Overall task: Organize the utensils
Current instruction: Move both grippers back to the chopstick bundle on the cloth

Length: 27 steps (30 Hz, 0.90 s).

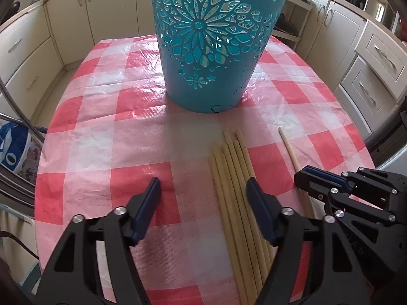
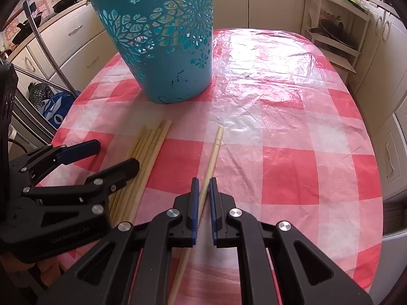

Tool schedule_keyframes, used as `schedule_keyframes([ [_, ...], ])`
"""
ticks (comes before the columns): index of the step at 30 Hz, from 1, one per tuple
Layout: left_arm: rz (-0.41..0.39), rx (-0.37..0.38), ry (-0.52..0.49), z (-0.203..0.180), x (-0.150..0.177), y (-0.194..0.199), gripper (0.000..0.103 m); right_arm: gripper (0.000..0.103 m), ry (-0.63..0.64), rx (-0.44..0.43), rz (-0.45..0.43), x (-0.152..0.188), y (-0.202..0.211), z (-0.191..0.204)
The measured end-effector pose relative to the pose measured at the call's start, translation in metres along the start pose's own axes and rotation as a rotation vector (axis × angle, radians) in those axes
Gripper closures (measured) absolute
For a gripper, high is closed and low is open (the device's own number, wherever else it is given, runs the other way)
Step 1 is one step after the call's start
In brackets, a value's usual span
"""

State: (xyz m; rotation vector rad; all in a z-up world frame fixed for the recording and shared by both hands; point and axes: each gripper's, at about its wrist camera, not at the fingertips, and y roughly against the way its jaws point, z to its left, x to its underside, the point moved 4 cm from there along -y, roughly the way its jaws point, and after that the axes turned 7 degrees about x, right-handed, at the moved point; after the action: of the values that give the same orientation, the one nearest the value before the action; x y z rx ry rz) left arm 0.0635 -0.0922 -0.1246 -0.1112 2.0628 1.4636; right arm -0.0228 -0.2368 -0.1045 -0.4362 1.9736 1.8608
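A bundle of several pale wooden chopsticks (image 1: 234, 178) lies on the red-and-white checked tablecloth (image 1: 114, 139), in front of a tall teal cut-out basket (image 1: 203, 50). My left gripper (image 1: 203, 183) hovers low over the cloth and is open; its right finger sits over the bundle and the left finger over bare cloth. A single chopstick (image 2: 215, 150) lies apart to the right, and my right gripper (image 2: 203, 185) is shut on its middle. The right wrist view shows the basket (image 2: 165, 50), the bundle (image 2: 150, 145) and the left gripper (image 2: 109, 157) at the left.
Cream cabinets (image 1: 376, 76) ring the table. A blue bag (image 1: 12, 150) sits on the floor off the left edge, beside a metal chair frame (image 2: 48, 50). A white shelf rack (image 2: 338, 33) stands past the far right corner. Shiny plastic covers the cloth (image 2: 279, 81) right of the basket.
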Motion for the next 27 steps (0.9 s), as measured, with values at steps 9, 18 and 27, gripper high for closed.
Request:
schedule_keyframes([
  [9, 0.012, 0.062, 0.035, 0.01, -0.004, 0.001, 0.087, 0.094, -0.003, -0.002, -0.003, -0.001, -0.001, -0.002],
  [18, 0.046, 0.116, 0.059, 0.012, -0.005, 0.003, 0.093, 0.094, -0.01, -0.004, -0.004, -0.004, -0.002, -0.004],
  [27, 0.054, 0.091, 0.07, 0.022, -0.005, 0.008, 0.093, 0.094, -0.014, -0.009, -0.005, -0.005, -0.002, -0.005],
])
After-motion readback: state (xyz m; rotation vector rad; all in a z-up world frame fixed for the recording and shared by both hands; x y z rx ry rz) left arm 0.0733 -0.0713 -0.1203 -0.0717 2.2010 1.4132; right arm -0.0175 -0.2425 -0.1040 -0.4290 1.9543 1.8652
